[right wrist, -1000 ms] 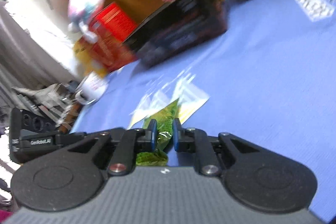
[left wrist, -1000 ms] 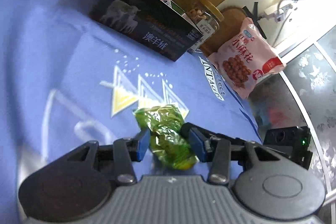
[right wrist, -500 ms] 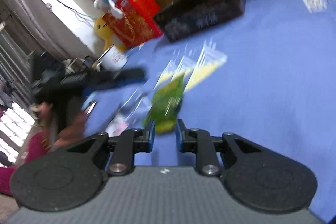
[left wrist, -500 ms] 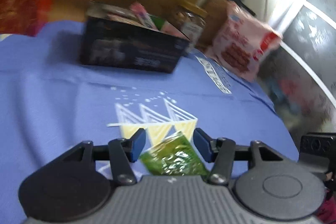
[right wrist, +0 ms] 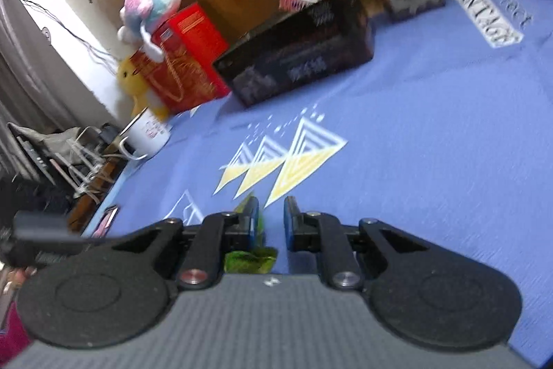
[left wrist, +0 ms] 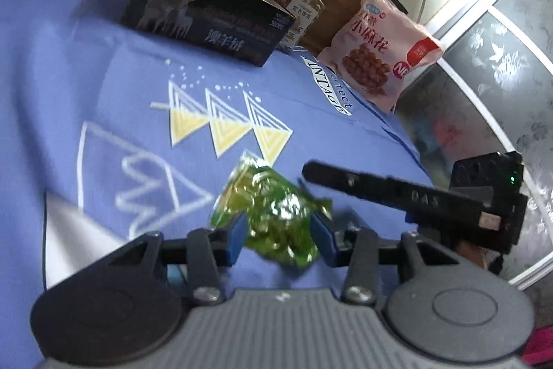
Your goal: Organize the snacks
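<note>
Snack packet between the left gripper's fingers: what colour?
Shiny translucent green snack packet, crinkled, between the left gripper fingers. Clearest in the left wrist view.
</note>
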`<state>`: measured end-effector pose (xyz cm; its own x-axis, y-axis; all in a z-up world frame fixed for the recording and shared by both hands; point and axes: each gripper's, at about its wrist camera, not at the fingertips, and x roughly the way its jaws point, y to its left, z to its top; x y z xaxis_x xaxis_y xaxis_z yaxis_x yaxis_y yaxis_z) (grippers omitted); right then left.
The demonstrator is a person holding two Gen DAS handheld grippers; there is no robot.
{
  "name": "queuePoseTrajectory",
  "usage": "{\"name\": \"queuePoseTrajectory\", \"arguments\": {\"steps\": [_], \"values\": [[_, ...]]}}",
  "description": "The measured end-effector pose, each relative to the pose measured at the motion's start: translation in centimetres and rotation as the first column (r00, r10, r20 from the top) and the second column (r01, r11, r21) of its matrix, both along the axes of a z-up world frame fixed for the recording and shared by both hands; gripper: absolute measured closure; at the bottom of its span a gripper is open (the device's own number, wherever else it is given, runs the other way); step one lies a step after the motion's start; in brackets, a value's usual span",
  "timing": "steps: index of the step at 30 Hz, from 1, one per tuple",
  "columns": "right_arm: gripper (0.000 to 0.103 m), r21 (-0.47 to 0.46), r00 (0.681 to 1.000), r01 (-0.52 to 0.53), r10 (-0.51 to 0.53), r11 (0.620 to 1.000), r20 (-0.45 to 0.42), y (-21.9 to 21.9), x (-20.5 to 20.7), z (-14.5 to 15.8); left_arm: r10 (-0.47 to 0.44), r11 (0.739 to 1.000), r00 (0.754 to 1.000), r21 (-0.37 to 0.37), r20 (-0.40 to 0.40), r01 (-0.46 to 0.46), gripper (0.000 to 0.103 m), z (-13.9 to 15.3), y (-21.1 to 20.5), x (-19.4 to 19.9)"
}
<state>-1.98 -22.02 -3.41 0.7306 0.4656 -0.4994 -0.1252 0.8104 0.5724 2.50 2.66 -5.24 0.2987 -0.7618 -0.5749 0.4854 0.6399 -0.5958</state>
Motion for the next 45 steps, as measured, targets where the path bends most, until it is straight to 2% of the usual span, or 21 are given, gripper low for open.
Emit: {"name": "queuePoseTrajectory", "arguments": {"steps": [3, 6, 10, 13, 15, 18, 23, 27, 30, 33, 35, 37, 41, 43, 44, 45], "values": [[0.082, 0.031, 1.0, 0.017, -0.017, 0.999, 0.001, -1.0, -0.7, 0.1, 0.015, 1.0, 1.0, -0.009, -0.013, -0.015, 0.06, 0.4, 0.7, -0.1], [0.082, 0.072, 1.0, 0.03, -0.029, 0.997, -0.011, -2.2, -2.0, 0.1, 0.038, 0.999, 0.999, -0.007, 0.019, -0.038, 0.057, 1.2, 1.0, 0.5], [0.082, 0.113, 0.998, 0.002, 0.005, 0.994, -0.061, -2.2, -3.5, -0.3, 0.053, 0.998, 0.998, 0.024, 0.035, -0.054, 0.053, 1.3, 0.6, 1.6], [0.082, 0.096, 0.995, -0.034, 0.043, 0.995, -0.091, -0.9, -3.7, -0.6, 0.014, 0.998, 1.0, 0.057, 0.025, -0.016, 0.053, 0.5, -0.5, 2.2], [0.081, 0.09, 0.994, -0.041, 0.05, 0.995, -0.096, -0.1, -3.3, -0.8, 0.005, 0.998, 0.999, 0.059, 0.048, -0.008, 0.053, 0.6, -0.8, 1.9], [0.084, 0.075, 0.995, -0.054, 0.06, 0.996, -0.078, 0.6, -2.2, -0.9, 0.01, 1.0, 1.0, 0.025, 0.018, -0.011, 0.053, 0.2, -0.5, 1.4], [0.081, -0.046, 0.999, -0.045, 0.044, 0.998, -0.027, 1.5, -0.3, 0.0, 0.02, 1.0, 1.0, 0.013, 0.005, -0.02, 0.053, 0.2, 0.0, 0.6], [0.081, -0.021, 0.999, -0.029, 0.029, 0.999, -0.018, 0.2, -0.6, 0.0, 0.028, 0.999, 0.999, -0.025, -0.023, -0.029, 0.053, 0.4, 0.9, 1.4], [0.076, 0.035, 0.998, -0.031, 0.033, 0.999, -0.047, -0.9, -1.4, -0.5, 0.034, 0.997, 0.997, -0.06, -0.076, -0.039, 0.057, -0.1, 1.1, 2.4], [0.075, 0.041, 0.998, -0.034, 0.036, 0.999, -0.058, -1.1, -2.2, -0.6, 0.025, 0.997, 0.995, -0.069, -0.092, -0.031, 0.066, -0.6, 0.8, 2.6], [0.075, 0.04, 0.997, -0.044, 0.046, 0.998, -0.056, -1.0, -2.2, -0.6, -0.007, 0.996, 0.993, -0.085, -0.117, -0.003, 0.089, -1.0, 0.1, 2.6], [0.073, 0.061, 0.997, -0.05, 0.054, 0.997, -0.054, -0.5, -1.8, -0.8, -0.031, 0.994, 0.988, -0.104, -0.149, 0.015, 0.095, -1.8, -0.5, 2.5], [0.079, 0.029, 0.998, -0.051, 0.052, 0.998, -0.033, 0.3, -1.4, -0.7, -0.031, 0.992, 0.988, -0.129, -0.149, 0.012, 0.095, -1.9, -0.3, 2.3], [0.085, 0.037, 0.998, -0.059, 0.06, 0.998, -0.037, 0.3, -1.3, -0.9, -0.041, 0.988, 0.985, -0.153, -0.166, 0.015, 0.095, -1.9, -0.2, 2.5], [0.094, 0.036, 0.997, -0.057, 0.059, 0.998, -0.043, 0.2, -1.2, -1.1, -0.039, 0.989, 0.986, -0.146, -0.159, 0.016, 0.095, -1.7, -0.2, 2.5], [0.094, 0.057, 0.997, -0.055, 0.058, 0.997, -0.049, 0.0, -1.1, -1.3, -0.028, 0.991, 0.989, -0.135, -0.143, 0.009, 0.094, -1.4, -0.1, 2.4]]}}
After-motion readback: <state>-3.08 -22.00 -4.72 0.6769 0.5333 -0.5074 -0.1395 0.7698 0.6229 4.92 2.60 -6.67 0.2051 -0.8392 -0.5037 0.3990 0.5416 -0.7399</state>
